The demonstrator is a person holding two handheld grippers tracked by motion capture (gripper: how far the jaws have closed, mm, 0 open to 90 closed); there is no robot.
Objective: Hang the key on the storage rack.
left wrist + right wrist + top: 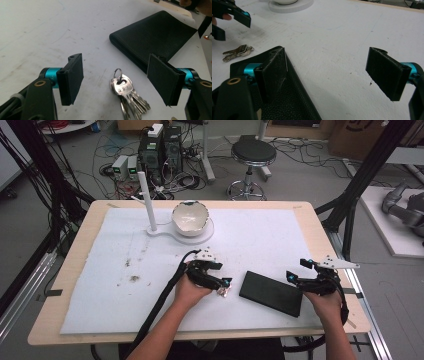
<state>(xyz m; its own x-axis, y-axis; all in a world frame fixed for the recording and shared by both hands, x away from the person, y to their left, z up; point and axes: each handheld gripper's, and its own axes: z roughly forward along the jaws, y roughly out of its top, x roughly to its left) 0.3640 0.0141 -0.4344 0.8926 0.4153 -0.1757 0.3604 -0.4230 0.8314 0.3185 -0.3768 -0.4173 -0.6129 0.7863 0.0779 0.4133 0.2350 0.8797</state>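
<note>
— Keys [126, 93] first: where do they lie?

— On the white mat [260, 240], flat, a small bunch on a ring. In the left gripper view they sit between the two black jaws of the left gripper [117, 80], ring end away from the camera, blades towards it. Neither pad touches them; there is clear mat on both sides.

— So the left one holds nothing?

— Right, its jaws stand apart with the keys loose between them. From above, the left gripper [223, 287] hangs low over the bunch [223, 291], near the front middle of the mat.

— And the black thing beside it?

— Wallet [271, 293], a flat, dark, grained one, lying just to the right of the keys but apart from them. In the left gripper view its near corner [150, 40] comes close behind the right-hand jaw.

— What about the right gripper?

— It is wide open too, with bare mat between the pads. In the right gripper view the right gripper [327, 75] has one jaw over the wallet [294, 100]; it may rest on the leather, but I cannot tell from this angle. From above it sits at the wallet's right end [305, 275].

— Anything further back?

— White bowl [190, 216] on a round white stand [165, 232] with an upright post, well apart from both hands
</note>
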